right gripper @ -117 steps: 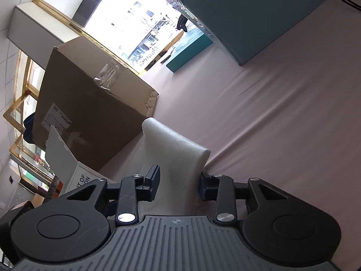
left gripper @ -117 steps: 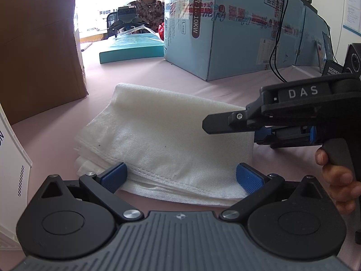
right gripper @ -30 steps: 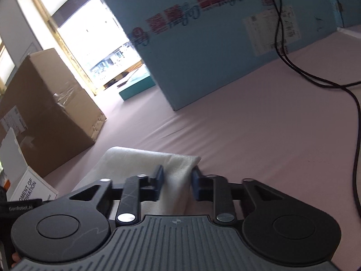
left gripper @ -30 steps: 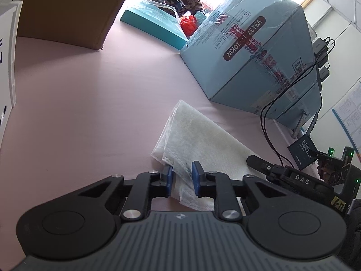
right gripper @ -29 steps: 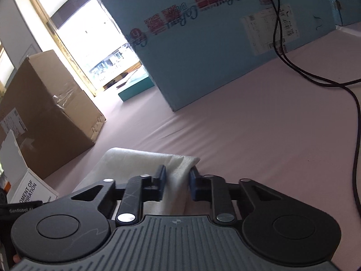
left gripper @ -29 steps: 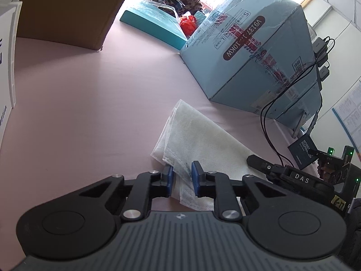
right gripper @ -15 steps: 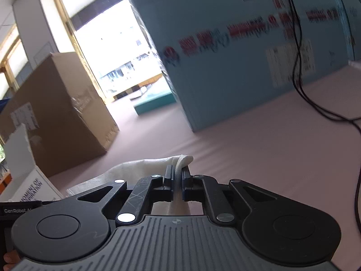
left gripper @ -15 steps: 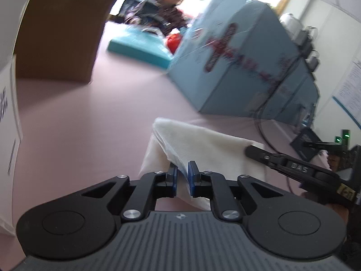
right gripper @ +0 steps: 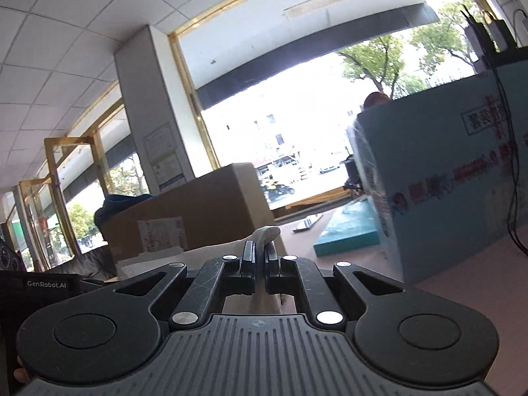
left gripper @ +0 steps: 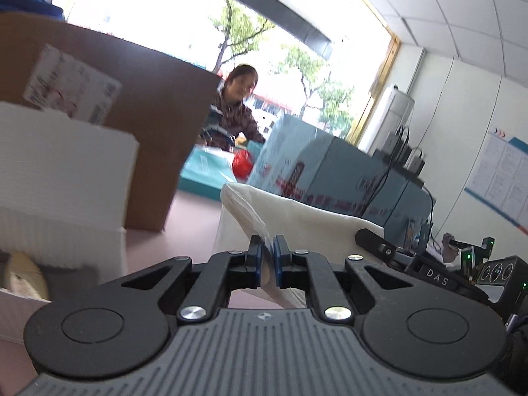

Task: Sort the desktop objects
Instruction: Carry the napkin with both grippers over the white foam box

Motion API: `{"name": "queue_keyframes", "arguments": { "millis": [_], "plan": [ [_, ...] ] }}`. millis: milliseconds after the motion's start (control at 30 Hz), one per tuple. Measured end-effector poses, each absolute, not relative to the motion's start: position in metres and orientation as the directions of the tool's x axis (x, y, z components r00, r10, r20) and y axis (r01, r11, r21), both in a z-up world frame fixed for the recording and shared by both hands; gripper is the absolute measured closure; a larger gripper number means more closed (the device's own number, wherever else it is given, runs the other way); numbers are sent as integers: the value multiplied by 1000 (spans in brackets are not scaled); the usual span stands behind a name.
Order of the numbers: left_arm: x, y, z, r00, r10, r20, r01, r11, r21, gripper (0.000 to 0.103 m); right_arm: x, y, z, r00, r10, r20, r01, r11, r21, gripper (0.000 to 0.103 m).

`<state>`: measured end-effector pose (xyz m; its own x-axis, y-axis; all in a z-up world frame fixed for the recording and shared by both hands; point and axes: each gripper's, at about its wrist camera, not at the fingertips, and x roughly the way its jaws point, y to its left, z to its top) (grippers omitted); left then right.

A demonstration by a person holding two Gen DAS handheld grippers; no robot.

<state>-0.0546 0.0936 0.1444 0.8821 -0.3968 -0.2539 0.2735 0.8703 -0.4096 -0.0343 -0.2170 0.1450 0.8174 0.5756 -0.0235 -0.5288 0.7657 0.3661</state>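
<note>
Lifted now off the pink bench (left gripper: 194, 211), the folded white woven cloth (left gripper: 297, 217) hangs between both grippers: left gripper (left gripper: 268, 257) and right gripper (right gripper: 259, 257) each pinch an edge, nearly closed. Beyond the cloth stand a brown cardboard box (left gripper: 158, 125) and a blue carton (left gripper: 330, 171). Carrying it to its place likely comes next.

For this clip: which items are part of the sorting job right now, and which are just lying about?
In use: folded white cloth, pinched by left gripper and right gripper.

Lying about: brown cardboard box, large light-blue carton, flat teal box, white corrugated box.
</note>
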Motion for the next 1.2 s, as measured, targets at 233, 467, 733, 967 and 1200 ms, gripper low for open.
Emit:
{"name": "queue_keyframes", "arguments": {
  "millis": [233, 467, 733, 967, 1200],
  "plan": [
    [-96, 161, 170, 924, -313, -218, 195, 879, -434, 96, -37, -143, 181, 724, 690, -9, -639, 675, 370, 98],
    [-119, 217, 193, 940, -241, -241, 122, 898, -422, 96, -30, -69, 206, 660, 750, -49, -683, 626, 376, 98],
    [-98, 277, 168, 904, -214, -371, 15, 881, -473, 96, 12, 2, 181, 609, 752, -253, -605, 646, 464, 98],
    [-46, 297, 123, 808, -254, -532, -82, 846, -527, 96, 35, 36, 141, 615, 666, -421, -500, 743, 445, 98],
    [-32, 298, 108, 782, -242, -574, -109, 854, -508, 96, 38, 40, 127, 624, 610, -488, -480, 792, 377, 98]
  ]
}}
